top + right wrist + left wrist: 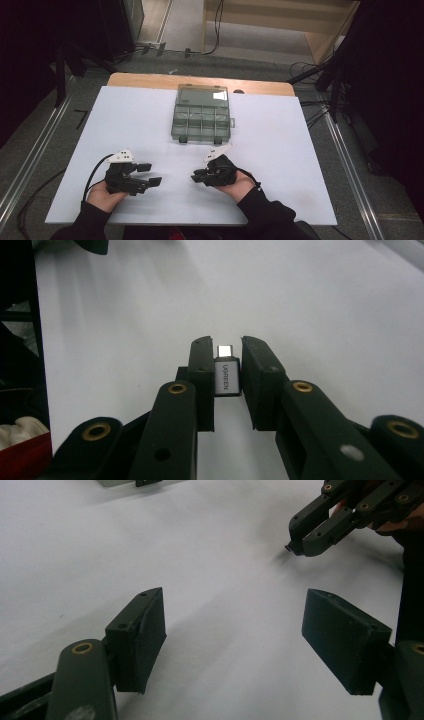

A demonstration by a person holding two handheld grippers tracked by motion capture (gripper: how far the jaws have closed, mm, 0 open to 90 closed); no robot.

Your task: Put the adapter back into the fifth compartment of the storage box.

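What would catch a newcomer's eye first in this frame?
Probably the small silver adapter marked UGREEN, pinched between the jaws of the right gripper low over the white table. Next, the clear compartment box at the table's far middle, its lid raised. The left gripper waits with jaws wide apart and nothing between them, near the person's side.

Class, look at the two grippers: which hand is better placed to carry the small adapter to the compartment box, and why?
Probably the right. The right gripper is already shut on the adapter, while the left gripper stands open with nothing between its jaws. The compartment box lies ahead.
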